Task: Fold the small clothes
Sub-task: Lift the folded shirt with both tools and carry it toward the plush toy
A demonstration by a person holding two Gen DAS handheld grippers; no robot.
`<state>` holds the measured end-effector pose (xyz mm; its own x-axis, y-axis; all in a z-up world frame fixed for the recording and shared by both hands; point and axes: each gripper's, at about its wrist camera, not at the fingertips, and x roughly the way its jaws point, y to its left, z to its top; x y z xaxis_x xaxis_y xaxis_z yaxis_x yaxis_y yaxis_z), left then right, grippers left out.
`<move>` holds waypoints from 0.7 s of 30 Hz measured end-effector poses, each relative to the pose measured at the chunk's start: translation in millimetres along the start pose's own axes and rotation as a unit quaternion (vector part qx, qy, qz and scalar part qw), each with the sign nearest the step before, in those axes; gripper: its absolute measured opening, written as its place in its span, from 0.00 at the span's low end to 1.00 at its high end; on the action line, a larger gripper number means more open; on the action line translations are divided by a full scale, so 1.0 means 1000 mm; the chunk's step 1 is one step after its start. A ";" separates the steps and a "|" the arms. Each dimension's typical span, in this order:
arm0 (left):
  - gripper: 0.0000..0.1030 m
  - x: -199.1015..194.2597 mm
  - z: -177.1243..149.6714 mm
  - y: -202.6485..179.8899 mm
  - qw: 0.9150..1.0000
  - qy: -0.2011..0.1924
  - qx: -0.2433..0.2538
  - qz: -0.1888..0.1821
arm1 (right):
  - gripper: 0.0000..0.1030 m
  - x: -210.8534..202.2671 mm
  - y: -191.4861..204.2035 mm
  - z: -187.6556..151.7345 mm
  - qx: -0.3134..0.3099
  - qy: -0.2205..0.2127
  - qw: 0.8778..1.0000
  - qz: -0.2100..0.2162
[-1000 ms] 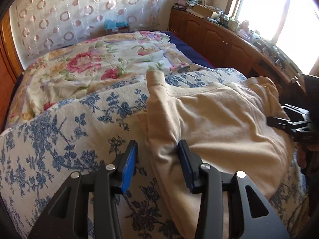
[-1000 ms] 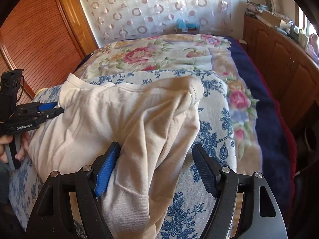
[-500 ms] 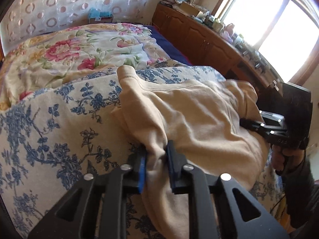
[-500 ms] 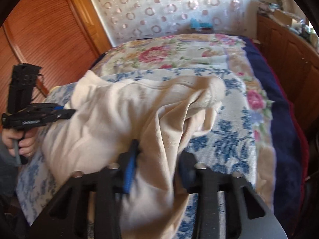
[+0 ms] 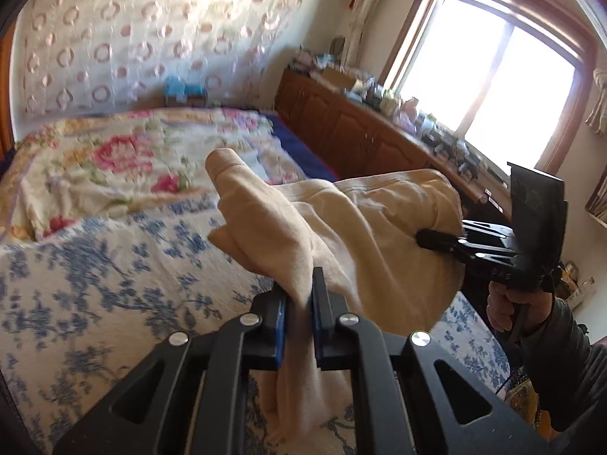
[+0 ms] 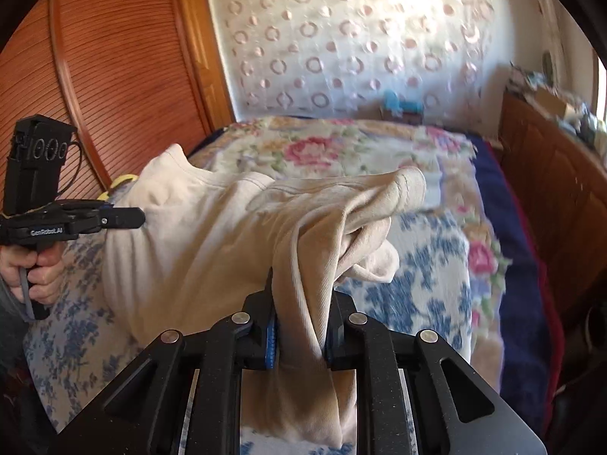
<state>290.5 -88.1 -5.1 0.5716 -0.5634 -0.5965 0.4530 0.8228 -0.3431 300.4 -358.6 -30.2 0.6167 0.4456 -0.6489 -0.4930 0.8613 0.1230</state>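
Left wrist view: the left gripper (image 5: pixel 299 314), black with blue pads, has just been closing and its 2 fingers (image 5: pixel 322 303) now pinch a bunched fold of a cream cotton knit garment (image 5: pixel 341 227). The garment hangs between both grippers, lifted above a white bedspread with blue floral print (image 5: pixel 95 284). At right, the right gripper (image 5: pixel 436 237) bites the garment's far edge, held by a hand (image 5: pixel 512 307) in a dark sleeve. Behind lie a pink floral quilt (image 5: pixel 114 159), a wooden cabinet (image 5: pixel 360 132) and a bright window (image 5: pixel 485 83).

Right wrist view: the right gripper (image 6: pixel 299 326) has just been closing too, and its fingers (image 6: pixel 337 326) clamp a thick twisted fold of the garment (image 6: pixel 208 235), which drapes down through them. At left, the left gripper (image 6: pixel 129 220) grips the garment's other side, above the bedspread (image 6: pixel 417 265). A slatted wooden door (image 6: pixel 114 68) stands behind.
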 end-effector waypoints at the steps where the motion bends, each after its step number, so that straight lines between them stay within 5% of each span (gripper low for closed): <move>1: 0.07 -0.011 0.000 -0.001 1.000 -0.011 0.003 0.006 | 0.15 -0.001 0.006 0.005 -0.009 -0.003 1.000 0.000; 11: 0.07 -0.120 -0.026 0.050 0.990 -0.091 -0.031 0.101 | 0.14 0.037 0.102 0.079 -0.124 -0.025 0.991 0.053; 21: 0.07 -0.189 -0.092 0.135 0.964 -0.132 -0.123 0.195 | 0.14 0.133 0.240 0.141 -0.258 -0.003 0.959 0.118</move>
<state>180.4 136.7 -5.5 0.8348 -0.1807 -0.5201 0.0120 0.9504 -0.3108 351.1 -57.9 19.0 0.4530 0.6170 -0.6435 -0.8565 0.5016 -0.1220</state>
